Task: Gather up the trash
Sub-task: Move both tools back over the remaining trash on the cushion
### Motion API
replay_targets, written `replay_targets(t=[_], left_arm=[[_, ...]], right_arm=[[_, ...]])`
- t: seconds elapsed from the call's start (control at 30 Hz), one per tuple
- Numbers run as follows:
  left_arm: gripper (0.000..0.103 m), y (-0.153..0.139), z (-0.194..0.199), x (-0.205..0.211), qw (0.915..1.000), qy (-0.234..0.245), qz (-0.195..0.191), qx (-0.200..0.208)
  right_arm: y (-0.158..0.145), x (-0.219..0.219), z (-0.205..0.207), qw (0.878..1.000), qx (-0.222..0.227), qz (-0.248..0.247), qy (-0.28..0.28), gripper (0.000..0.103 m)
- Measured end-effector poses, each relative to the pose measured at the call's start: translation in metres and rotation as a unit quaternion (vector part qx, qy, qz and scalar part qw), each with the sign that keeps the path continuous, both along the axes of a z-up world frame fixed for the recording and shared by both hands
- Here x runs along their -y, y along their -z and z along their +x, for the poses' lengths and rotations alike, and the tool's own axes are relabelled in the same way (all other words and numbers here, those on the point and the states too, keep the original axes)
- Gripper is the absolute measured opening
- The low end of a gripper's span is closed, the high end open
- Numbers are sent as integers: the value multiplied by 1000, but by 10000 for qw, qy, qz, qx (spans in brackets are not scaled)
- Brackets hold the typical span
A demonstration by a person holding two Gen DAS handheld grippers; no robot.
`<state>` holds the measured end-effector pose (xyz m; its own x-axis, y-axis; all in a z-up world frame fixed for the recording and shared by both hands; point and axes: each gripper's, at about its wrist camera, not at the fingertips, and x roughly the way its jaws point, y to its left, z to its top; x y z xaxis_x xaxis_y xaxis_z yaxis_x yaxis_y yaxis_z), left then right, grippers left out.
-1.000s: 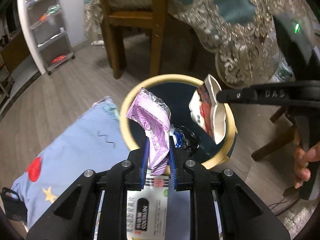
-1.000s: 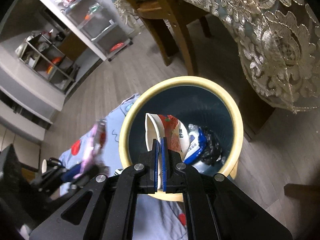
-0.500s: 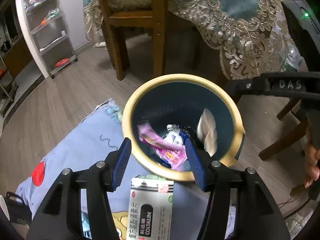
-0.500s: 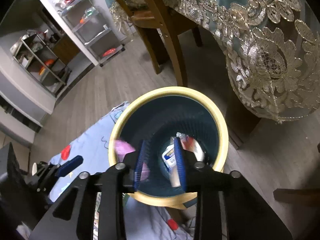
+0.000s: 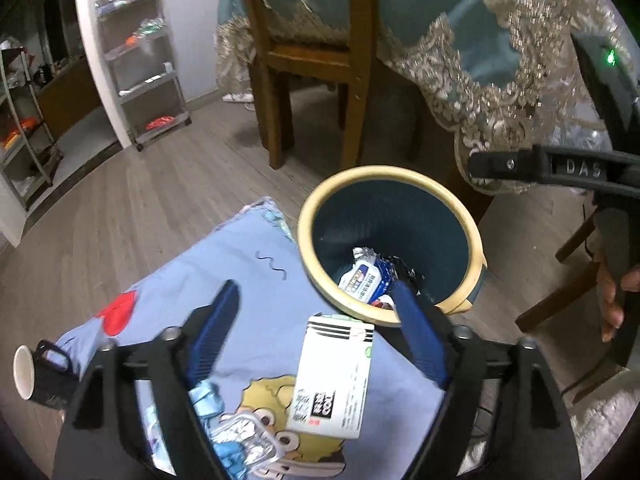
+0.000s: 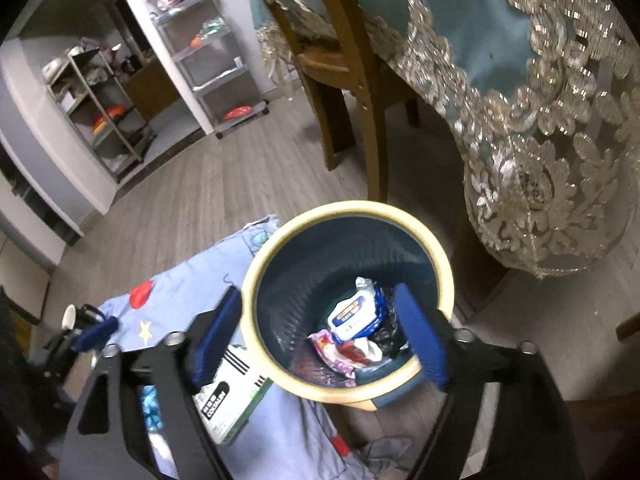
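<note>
From the left wrist camera I see my left gripper (image 5: 316, 320) with its blue pads spread wide apart and nothing between them; its jaws have just been opening, and the wrapper it carried is no longer in its grasp. Ahead sits the round dark-blue waste bin with the cream rim (image 5: 474, 236), wrappers lying at its bottom, among them a white-and-blue plastic packet (image 5: 366, 280). Just this side of the rim, on the light-blue cartoon-print cloth (image 5: 192, 276), lies a white rectangular carton with black lettering (image 5: 334, 376), which I judge to be the next piece to collect, and crumpled clear-and-blue plastic (image 5: 236, 436) lies nearer still. A small black mug with a white interior (image 5: 36, 374) stands at the cloth's left edge; I would leave it alone. From the right wrist camera my right gripper (image 6: 318, 336) is likewise spread wide and empty, its jaws having just been opening, poised over the bin where a pink-and-white crumpled wrapper (image 6: 344, 354) rests beside the white-and-blue packet. To do this step well I would lift both tools clear of the rim before swinging away, so neither pad tips the bin, then bring one gripper down squarely across the carton's narrow sides, since its broad flat face would be hard to pinch off soft cloth
</note>
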<state>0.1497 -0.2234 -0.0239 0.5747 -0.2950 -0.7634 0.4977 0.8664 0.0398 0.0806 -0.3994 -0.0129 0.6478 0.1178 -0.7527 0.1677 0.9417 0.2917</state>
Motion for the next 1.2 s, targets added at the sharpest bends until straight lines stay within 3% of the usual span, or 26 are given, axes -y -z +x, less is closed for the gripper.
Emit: replay_targets(t=[0.03, 0.1, 0.57, 0.77, 1.2], left_arm=[[94, -5, -4, -5, 10000, -57, -42, 57], [97, -13, -10, -18, 9996, -204, -117, 133], [97, -31, -59, -131, 9955, -868, 195, 324], [97, -26, -78, -180, 9915, -1247, 134, 353], [97, -8, -88, -236, 9826, -1834, -242, 184]], right_arm=[[-3, -2, -4, 10000, 51, -23, -14, 89], [-7, -5, -7, 9999, 95, -41, -11, 91], [-25, -40, -42, 9994, 319, 134, 76, 96], [-24, -66, -59, 9986, 481, 208, 94, 97], [-16, -149, -75, 9954, 605, -605, -434, 97]])
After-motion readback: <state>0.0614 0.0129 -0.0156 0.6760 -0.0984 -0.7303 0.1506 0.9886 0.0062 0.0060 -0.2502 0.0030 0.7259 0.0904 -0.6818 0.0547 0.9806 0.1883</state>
